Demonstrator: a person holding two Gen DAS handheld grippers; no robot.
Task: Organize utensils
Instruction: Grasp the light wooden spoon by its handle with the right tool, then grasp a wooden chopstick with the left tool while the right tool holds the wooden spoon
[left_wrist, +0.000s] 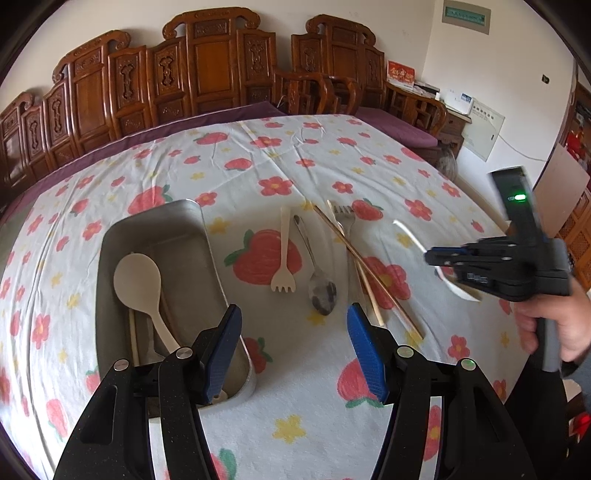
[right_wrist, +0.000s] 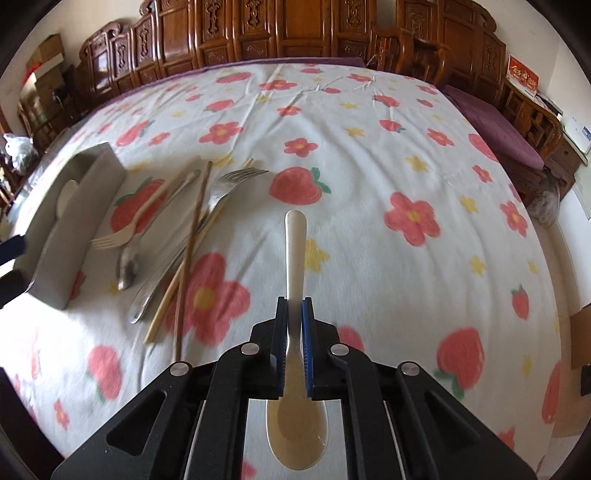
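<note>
Your right gripper (right_wrist: 294, 306) is clamped on a cream spoon (right_wrist: 295, 258): the blue pads press on its handle from both sides, the handle end juts forward past the fingertips, and the bowl sits back between the black arms, partly covered by them. In the left wrist view that same gripper (left_wrist: 430, 256) is smeared by motion near the right edge of the table, so you can make out only a pale streak of the spoon there, and your hand (left_wrist: 554, 328) on its grip is cut off by the picture's rim.

Your left gripper (left_wrist: 293, 314) hangs with its jaws apart and nothing between them, over the near end of the metal tray (left_wrist: 192, 229). The tray lies toward the left edge of the flowered tablecloth (left_wrist: 295, 155). In it you can see a cream rice paddle (left_wrist: 142, 291); a thin pale stick beside the paddle cannot be identified, and the tray's near corner is hidden behind the left finger.

Just right of the tray, toward the middle of the table, lie a cream fork (left_wrist: 283, 254), a metal spoon (left_wrist: 317, 273), a metal fork (left_wrist: 345, 221) and chopsticks (left_wrist: 365, 266). The chopsticks cross over the metal fork, so its handle is mostly hidden, and the right finger covers their near ends. From the right wrist view the pile is blurred, and you cannot tell how many metal pieces overlap under the chopsticks.
</note>
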